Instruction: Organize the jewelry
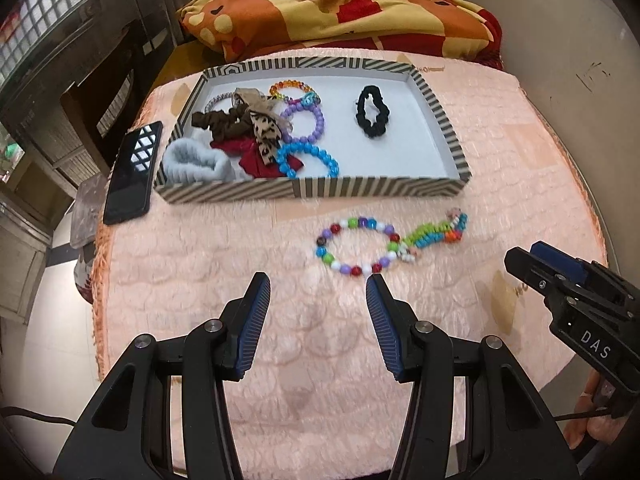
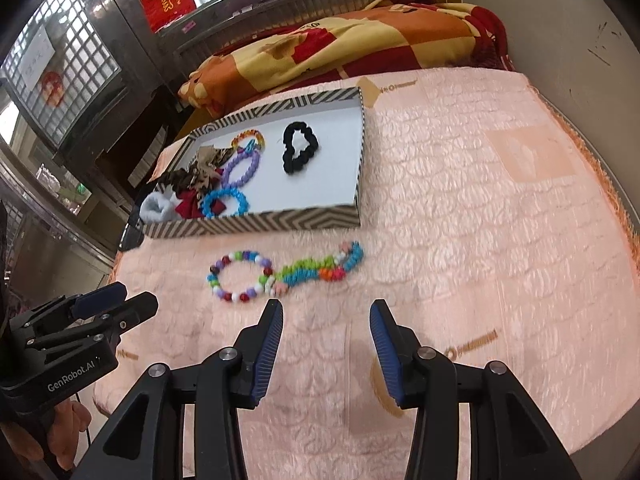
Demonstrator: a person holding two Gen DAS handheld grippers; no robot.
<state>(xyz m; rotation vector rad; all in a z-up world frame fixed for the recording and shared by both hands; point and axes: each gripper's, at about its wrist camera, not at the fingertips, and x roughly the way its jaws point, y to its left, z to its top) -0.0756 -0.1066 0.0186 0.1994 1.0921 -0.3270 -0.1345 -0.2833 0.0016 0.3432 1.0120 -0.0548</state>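
A striped tray (image 1: 360, 189) (image 2: 256, 224) holds a black scrunchie (image 1: 372, 111) (image 2: 299, 147), blue (image 1: 308, 159), purple (image 1: 304, 120) and rainbow (image 1: 290, 87) bead bracelets, and several fabric scrunchies (image 1: 240, 128). On the pink cloth in front of the tray lie a multicoloured bead bracelet (image 1: 356, 246) (image 2: 240, 276) and a green-blue beaded piece (image 1: 438, 232) (image 2: 324, 268), touching each other. My left gripper (image 1: 318, 280) is open, empty, just short of the bead bracelet. My right gripper (image 2: 326, 306) is open, empty, just short of the beaded piece.
A black phone (image 1: 134, 172) lies left of the tray at the cloth's edge. A patterned blanket (image 1: 340, 12) is bunched behind the tray. A wall (image 1: 580, 60) runs along the right. The pink cloth (image 2: 480, 200) spreads right of the tray.
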